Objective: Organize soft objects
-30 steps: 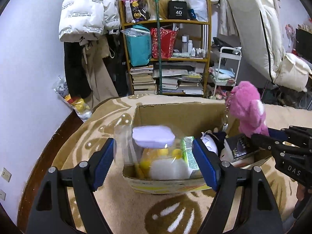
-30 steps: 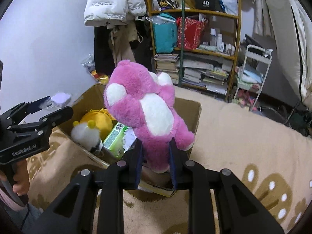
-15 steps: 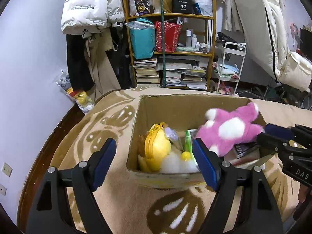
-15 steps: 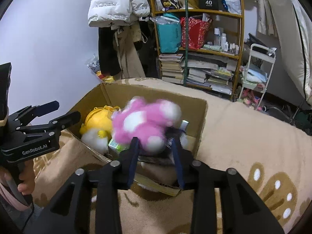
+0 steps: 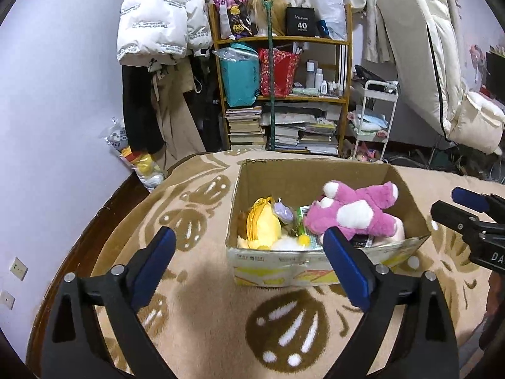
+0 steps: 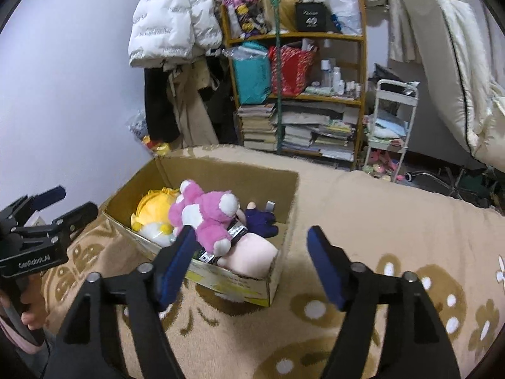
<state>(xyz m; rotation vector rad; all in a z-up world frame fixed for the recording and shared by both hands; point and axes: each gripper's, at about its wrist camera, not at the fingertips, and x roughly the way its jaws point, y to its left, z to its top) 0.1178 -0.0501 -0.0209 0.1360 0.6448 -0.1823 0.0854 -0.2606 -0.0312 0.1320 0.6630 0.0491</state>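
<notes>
Right claw (image 6: 249, 262) just opened wide, empty (left claw (image 5: 249, 263) too), over beige patterned rug (image 5: 202, 322).

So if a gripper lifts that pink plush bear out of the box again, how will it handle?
The pink plush bear lies sprawled over other toys, so it probably flops and squashes under the pads. Likely light for its bulk. Its fuzzy surface should resist slipping.

Lighting's flat indoor stuff, kinda dim and cool, from overhead. Soft shadow on the blanket (image 5: 202, 287) in front of the box (image 5: 284, 265). Heavy fisheye warp, black vignette in all 4 corners. Right view's slightly smeared, left's sharper.
</notes>
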